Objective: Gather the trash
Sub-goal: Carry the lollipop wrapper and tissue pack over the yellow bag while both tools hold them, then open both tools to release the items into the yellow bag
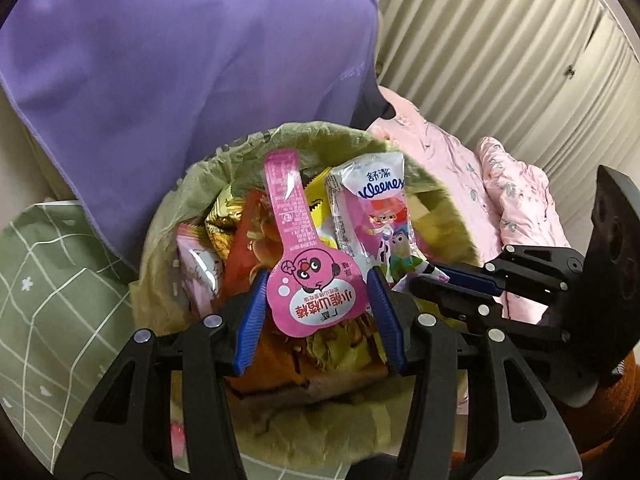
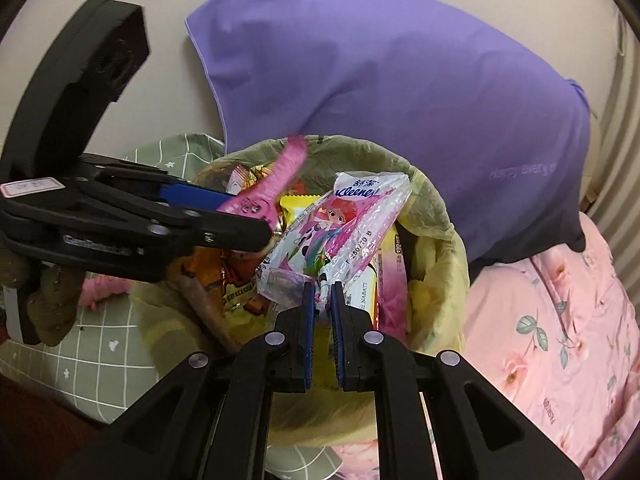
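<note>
A bin lined with a yellow-green bag (image 1: 200, 176) sits below both grippers, filled with several snack wrappers. My left gripper (image 1: 318, 292) is shut on a pink lollipop-shaped wrapper (image 1: 288, 208), its blue pads pressing the round printed end, and holds it over the bin. My right gripper (image 2: 322, 292) is shut on the bottom edge of a Kleenex tissue pack (image 2: 340, 216) with cartoon figures, also above the bin (image 2: 432, 200). In the left wrist view the right gripper (image 1: 424, 276) comes in from the right. The right wrist view shows the left gripper (image 2: 248, 216) coming in from the left with the pink wrapper (image 2: 280, 176).
A purple cloth (image 1: 180, 80) hangs right behind the bin. A pink floral quilt (image 2: 560, 320) lies to its right and a green checked fabric (image 1: 48, 280) to its left. A ribbed pale panel (image 1: 500, 40) stands at the back right.
</note>
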Tool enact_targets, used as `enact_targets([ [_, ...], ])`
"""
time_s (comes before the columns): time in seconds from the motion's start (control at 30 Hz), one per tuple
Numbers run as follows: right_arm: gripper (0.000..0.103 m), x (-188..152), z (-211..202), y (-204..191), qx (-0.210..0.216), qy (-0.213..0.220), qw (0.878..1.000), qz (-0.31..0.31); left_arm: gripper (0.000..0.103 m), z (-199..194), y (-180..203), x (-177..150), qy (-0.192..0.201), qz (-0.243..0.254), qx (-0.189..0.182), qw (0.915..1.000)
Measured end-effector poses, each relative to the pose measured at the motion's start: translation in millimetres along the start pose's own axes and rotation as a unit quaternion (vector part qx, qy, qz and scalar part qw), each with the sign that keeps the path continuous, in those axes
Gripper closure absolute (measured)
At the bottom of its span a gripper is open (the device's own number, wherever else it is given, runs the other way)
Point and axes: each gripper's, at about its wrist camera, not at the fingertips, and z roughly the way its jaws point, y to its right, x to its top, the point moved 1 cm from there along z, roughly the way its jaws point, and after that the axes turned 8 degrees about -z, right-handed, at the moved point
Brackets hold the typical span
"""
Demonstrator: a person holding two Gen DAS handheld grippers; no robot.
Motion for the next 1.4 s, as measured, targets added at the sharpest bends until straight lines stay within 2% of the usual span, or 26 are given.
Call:
enact_targets([
  [0.23,0.093,6,15,12,0.006,-0.01,1.0,-0.012,0.056,20,-4,6,-0.014,0.001,0.002,0.9999],
  [0.4,0.093,4,7,8,0.016,-0.007,1.0,-0.007,0.056,11,-8,2,-0.014,-0.001,-0.004,0.9999],
  [0.5,0.093,-2,-2,12,0.023,0.0,1.0,0.005,0.056,-1,-14,-3,-0.006,-0.006,-0.014,0.9999],
  [0.67,0.093,-7,-9,20,0.036,0.01,0.999,0.013,0.056,-11,-22,-12,0.002,-0.018,-0.002,0.9998],
  [0.77,0.093,-8,-11,24,0.046,0.017,0.999,0.018,0.056,-14,-24,-14,0.005,-0.03,-0.008,0.9995],
  [0.9,0.092,-9,-14,27,0.047,0.026,0.998,0.017,0.054,-21,-25,-19,0.03,-0.041,-0.012,0.9987],
  [0.93,0.092,-9,-15,27,0.048,0.029,0.998,0.019,0.049,-23,-25,-19,0.035,-0.045,-0.009,0.9983],
  [1.0,0.082,-11,-17,29,0.052,0.036,0.998,0.029,0.047,-35,-26,-24,0.052,-0.058,-0.008,0.9969],
  [1.03,0.08,-12,-18,29,0.053,0.038,0.997,0.031,0.045,-40,-27,-26,0.058,-0.06,-0.008,0.9964],
  [1.07,0.078,-12,-18,28,0.054,0.039,0.997,0.033,0.041,-43,-26,-28,0.063,-0.061,-0.005,0.9962],
  [1.13,0.067,-11,-20,24,0.046,0.04,0.998,0.031,0.039,-53,-24,-34,0.073,-0.058,0.012,0.9955],
  [1.2,0.061,-9,-25,16,0.032,0.043,0.998,0.024,0.038,-63,-23,-40,0.088,-0.06,0.031,0.9938],
  [1.4,0.059,-17,-50,-6,0.01,0.066,0.997,0.035,0.034,-118,-35,-96,0.149,-0.112,0.097,0.9776],
])
